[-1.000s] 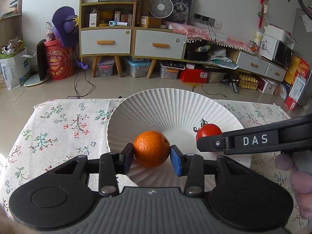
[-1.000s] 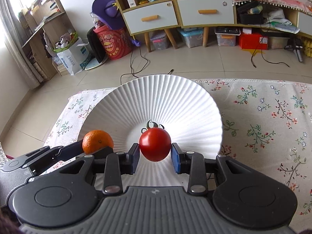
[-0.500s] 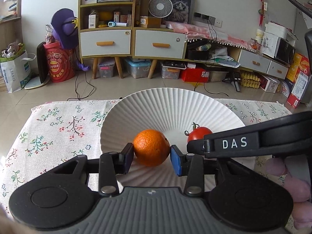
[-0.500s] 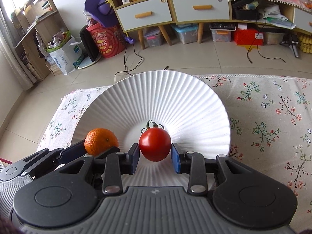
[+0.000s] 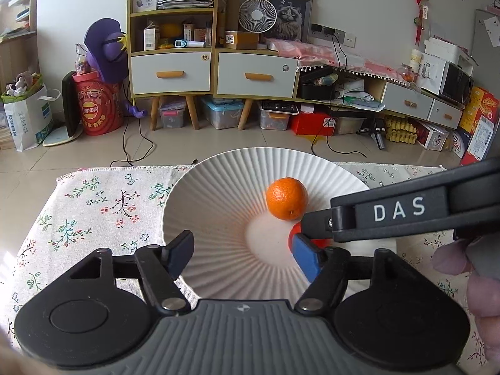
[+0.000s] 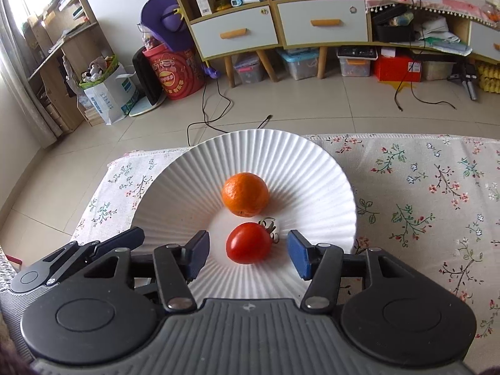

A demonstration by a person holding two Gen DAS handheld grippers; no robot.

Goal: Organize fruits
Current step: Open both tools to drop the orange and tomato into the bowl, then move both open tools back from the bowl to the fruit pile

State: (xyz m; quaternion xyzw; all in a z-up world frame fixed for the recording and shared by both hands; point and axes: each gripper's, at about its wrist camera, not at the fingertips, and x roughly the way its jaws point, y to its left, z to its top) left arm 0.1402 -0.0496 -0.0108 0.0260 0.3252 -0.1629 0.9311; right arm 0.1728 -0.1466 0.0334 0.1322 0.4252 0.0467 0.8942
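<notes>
An orange [image 5: 287, 198] [image 6: 245, 194] rests inside the white ribbed plate [image 5: 218, 181] [image 6: 312, 168], toward its far side. A red tomato [image 6: 249, 242] with a green stem lies just in front of it; in the left wrist view only a sliver of the tomato [image 5: 315, 242] shows behind the other tool. My left gripper [image 5: 243, 254] hangs over the plate's near rim, its jaws opening, nothing between them. My right gripper [image 6: 248, 254] has its jaws opening too; the tomato sits between the pads, clear of both.
The plate stands on a table under a floral cloth [image 6: 422, 187], near its far edge. Beyond lie a tiled floor, a drawer cabinet [image 5: 215, 72] and storage boxes. A person's fingers [image 5: 481, 293] hold the right tool at the right edge.
Both grippers have let go: the orange and the tomato dropped from between the pads and now rest in the plate, the orange having rolled farther in.
</notes>
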